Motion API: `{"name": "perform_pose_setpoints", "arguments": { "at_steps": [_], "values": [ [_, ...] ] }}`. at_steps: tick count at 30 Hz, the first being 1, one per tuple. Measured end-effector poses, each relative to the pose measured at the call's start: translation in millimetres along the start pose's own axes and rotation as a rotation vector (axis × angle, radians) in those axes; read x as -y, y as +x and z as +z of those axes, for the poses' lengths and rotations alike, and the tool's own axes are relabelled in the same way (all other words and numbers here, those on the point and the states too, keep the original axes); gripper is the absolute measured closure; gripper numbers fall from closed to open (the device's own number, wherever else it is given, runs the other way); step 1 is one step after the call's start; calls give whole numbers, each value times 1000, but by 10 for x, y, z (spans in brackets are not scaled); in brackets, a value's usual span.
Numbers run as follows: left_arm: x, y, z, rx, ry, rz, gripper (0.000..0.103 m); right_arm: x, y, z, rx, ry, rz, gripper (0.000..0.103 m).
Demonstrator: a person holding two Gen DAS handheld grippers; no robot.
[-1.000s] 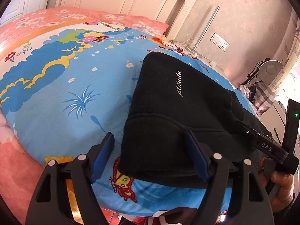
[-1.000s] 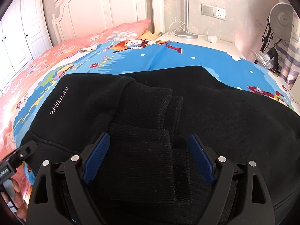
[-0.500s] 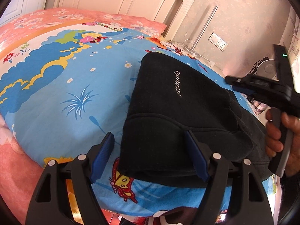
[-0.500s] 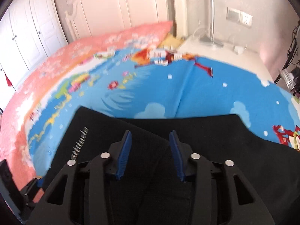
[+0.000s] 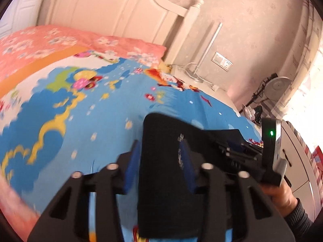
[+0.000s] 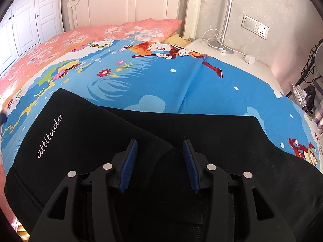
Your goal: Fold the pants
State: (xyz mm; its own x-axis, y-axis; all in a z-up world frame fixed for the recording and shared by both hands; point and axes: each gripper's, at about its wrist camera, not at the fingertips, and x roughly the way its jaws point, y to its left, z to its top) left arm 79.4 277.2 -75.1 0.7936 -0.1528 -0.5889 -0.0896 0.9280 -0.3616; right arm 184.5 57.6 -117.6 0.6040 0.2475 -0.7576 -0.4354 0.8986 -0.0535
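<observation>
A bedroom: a white headboard (image 6: 129, 2) and pale wall lie far ahead of both tools, and the bed (image 6: 181, 84) under them is spread with a bright blue cartoon sheet and a pink pillow at its head. The black pants (image 6: 201, 141), marked "attitude" in white script, lie already doubled on the sheet directly below and ahead of the right gripper (image 6: 160, 163), spreading out to both sides of it. That gripper's blue pads have just been opening and stand apart above the dark cloth; they do not appear to press on anything, though black on black makes the contact hard to read. The left gripper (image 5: 159, 164) has just been closing, and a raised flap of the pants stands up between its pads, covering the right pad's base and reaching past the tips; it looks clamped on that edge, with the view blurred. Off to its right, a hand (image 5: 280, 191) in a dark sleeve holds the other tool. The step in hand seems to be carrying the near edge of the pants over for another fold. Next, the left tool would need to take the flap forward and lay it flat across the stack while the right keeps the lower layers from sliding, then release.
</observation>
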Motion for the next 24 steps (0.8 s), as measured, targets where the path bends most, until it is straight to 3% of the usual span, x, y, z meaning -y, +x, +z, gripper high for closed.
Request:
{"name": "perform_pose_setpoints", "arguments": {
  "at_steps": [2,5,7,10,11,17,24],
  "values": [
    [67,278,208,-43,78,21,77,70,36,-9,-12,43,18,47],
    [127,812,393,-168,152,10,77,156,64,-15,-27,91,61,44],
    [69,1091,433,-225,170,66,76,144,65,-15,-27,82,48,42],
    [-72,1224,467,-247,103,93,52,90,50,-22,-16,58,10,40],
    [-123,1215,462,-240,74,96,49,88,48,-25,-15,57,7,39],
    [-351,723,332,-124,-70,29,51,132,59,-28,-18,71,19,38],
    [-609,214,-288,-98,-239,-155,48,132,57,-31,-15,67,7,36]
  ]
}}
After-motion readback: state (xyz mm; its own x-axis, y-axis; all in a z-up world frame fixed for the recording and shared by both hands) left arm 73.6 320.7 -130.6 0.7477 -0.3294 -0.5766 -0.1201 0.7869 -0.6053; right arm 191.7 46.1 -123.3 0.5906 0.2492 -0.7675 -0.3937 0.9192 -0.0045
